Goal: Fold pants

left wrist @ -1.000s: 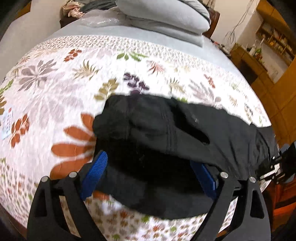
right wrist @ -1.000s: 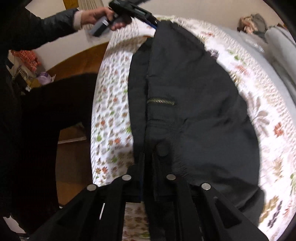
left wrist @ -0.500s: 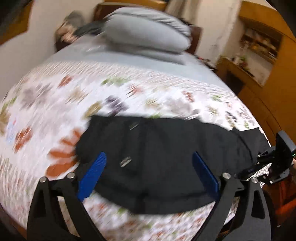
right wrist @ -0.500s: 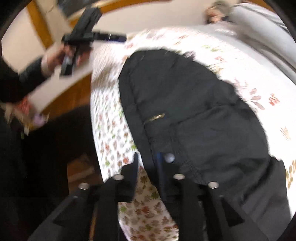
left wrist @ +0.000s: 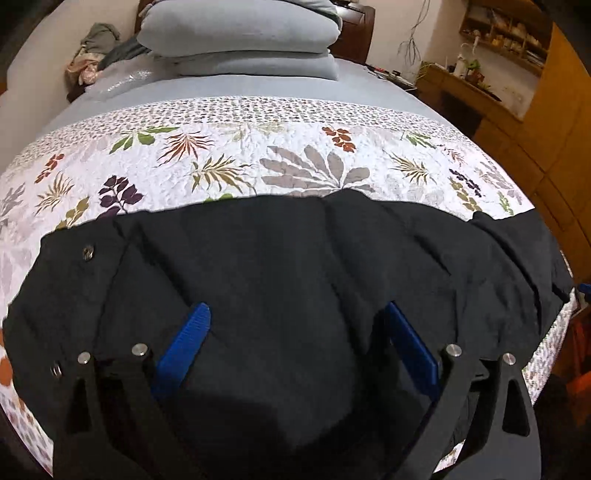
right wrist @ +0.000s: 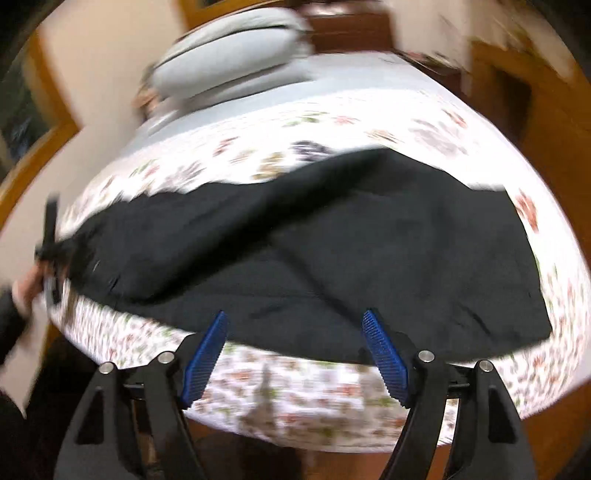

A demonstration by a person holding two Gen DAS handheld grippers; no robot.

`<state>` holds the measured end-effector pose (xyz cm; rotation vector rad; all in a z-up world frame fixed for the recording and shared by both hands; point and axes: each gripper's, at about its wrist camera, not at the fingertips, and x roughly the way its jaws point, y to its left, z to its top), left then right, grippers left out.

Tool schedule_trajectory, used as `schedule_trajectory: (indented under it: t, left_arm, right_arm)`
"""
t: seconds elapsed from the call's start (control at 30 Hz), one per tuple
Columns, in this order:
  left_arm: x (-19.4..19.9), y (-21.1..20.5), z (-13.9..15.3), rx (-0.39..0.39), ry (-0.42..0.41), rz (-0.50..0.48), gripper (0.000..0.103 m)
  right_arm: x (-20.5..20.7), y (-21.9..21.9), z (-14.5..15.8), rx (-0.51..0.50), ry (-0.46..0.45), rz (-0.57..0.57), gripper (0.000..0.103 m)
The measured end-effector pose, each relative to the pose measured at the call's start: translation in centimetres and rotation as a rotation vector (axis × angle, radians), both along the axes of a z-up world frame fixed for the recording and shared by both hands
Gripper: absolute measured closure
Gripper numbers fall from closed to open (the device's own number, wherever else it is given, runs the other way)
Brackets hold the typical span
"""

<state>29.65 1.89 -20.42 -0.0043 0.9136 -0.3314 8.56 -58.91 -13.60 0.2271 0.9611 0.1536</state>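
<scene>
**Both grippers released, pants spread flat across bed**

Left gripper (left wrist: 295, 332) hovered low over the black pants (left wrist: 280, 280), pointing toward the head of the bed, blue fingers (left wrist: 188, 339) spread wide with nothing between them. Right gripper (right wrist: 295, 343) sat at the near edge of the bed, also wide open, blue fingers (right wrist: 384, 354) apart and empty, tips just over the hem-side edge of the pants (right wrist: 332, 251). Right wrist view was motion-blurred. At its left edge the left gripper (right wrist: 50, 243) showed as a dark blur with the person's hand (right wrist: 26, 288) behind it.

Versus a second ago: right gripper had been pinched on the fabric, now let go and swung to face the pillows. Left gripper was already open then. Pants went from bunched and lifted to laid out in one wide band.

Pants lay lengthwise across the floral quilt (left wrist: 295, 155) along the near side of the bed, folded leg on leg, some diagonal creases, two metal snaps (left wrist: 87, 253) visible at the left end. Right end reached the edge of the bed. Grey pillows (left wrist: 240, 33) were stacked at the head, well apart from the pants, and wooden cabinets (left wrist: 546, 110) stood to the right.
</scene>
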Motion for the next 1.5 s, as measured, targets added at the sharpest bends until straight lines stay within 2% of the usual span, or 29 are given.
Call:
schedule_trajectory:
  t: [0.1,0.23,0.27,0.47,0.57,0.67,0.73,0.83,0.9,0.97,1.03,1.1,1.13,1.17,1.23,1.3,1.4,1.5]
  left_arm:
    - [-1.4,-0.7,0.2,0.029,-0.054,0.000,0.008]
    - [-3.2,-2.0,0.5,0.062,-0.111,-0.002,0.006]
    - [-3.4,-2.2,0.3,0.065,-0.112,0.004,0.002]
    - [-3.5,-2.6,-1.2,0.069,-0.073,0.060,0.002]
    - [-3.5,-2.7,-1.4,0.070,-0.069,0.078,0.002]
    - [-3.5,-2.7,-1.5,0.072,-0.070,0.084,0.002]
    - [-3.5,-2.7,-1.6,0.076,-0.070,0.083,0.002]
    - [-3.4,-2.7,-1.9,0.077,-0.068,0.086,0.002]
    - [-3.4,-2.7,-1.9,0.077,-0.065,0.089,0.002]
    - [-3.4,-2.7,-1.9,0.075,-0.061,0.091,0.002]
    - [-3.4,-2.7,-1.9,0.073,-0.056,0.091,0.002]
    - [-3.3,-2.8,-1.8,0.077,-0.051,0.085,0.002]
    - [-3.3,-2.8,-1.9,0.078,-0.049,0.082,0.002]
    - [-3.3,-2.8,-1.9,0.078,-0.047,0.080,0.002]
    - [-3.2,-2.8,-2.0,0.078,-0.043,0.076,0.002]
    - [-3.2,-2.9,-2.1,0.087,-0.041,0.073,0.002]
    - [-3.1,-3.1,-2.3,0.103,-0.039,0.075,0.002]
    - [-3.0,-3.2,-2.3,0.107,-0.034,0.076,0.002]
  right_arm:
    - [0.4,-4.0,-1.8,0.085,0.005,-0.102,0.026]
    - [1.1,-6.2,-2.9,0.088,-0.037,-0.147,0.026]
    - [1.3,-6.7,-3.0,0.099,-0.042,-0.151,0.026]
    - [2.8,-7.3,-4.6,0.131,-0.020,-0.177,0.026]
    - [3.0,-6.5,-4.3,0.078,-0.022,-0.148,0.037]
    - [2.2,-6.4,-3.6,0.081,-0.034,-0.174,0.039]
    - [1.2,-5.0,-2.2,-0.004,-0.077,-0.152,0.039]
    - [0.1,-0.8,-0.8,-0.237,-0.156,-0.037,0.037]
    - [0.5,1.9,-1.2,-0.346,-0.156,0.052,0.030]
    - [1.4,3.6,-2.4,-0.402,-0.138,0.131,0.030]
    - [2.3,4.1,-3.4,-0.441,-0.124,0.141,0.030]
    - [3.2,3.9,-4.5,-0.475,-0.103,0.143,0.035]
    - [3.6,3.8,-5.0,-0.503,-0.091,0.142,0.041]
    - [3.7,3.6,-5.4,-0.519,-0.087,0.142,0.053]
    - [4.2,2.7,-5.8,-0.512,-0.079,0.140,0.065]
    - [4.4,1.6,-5.6,-0.500,-0.075,0.114,0.084]
    - [4.2,0.3,-4.9,-0.503,-0.079,0.098,0.092]
    - [3.3,-1.3,-3.0,-0.491,-0.105,0.087,0.092]
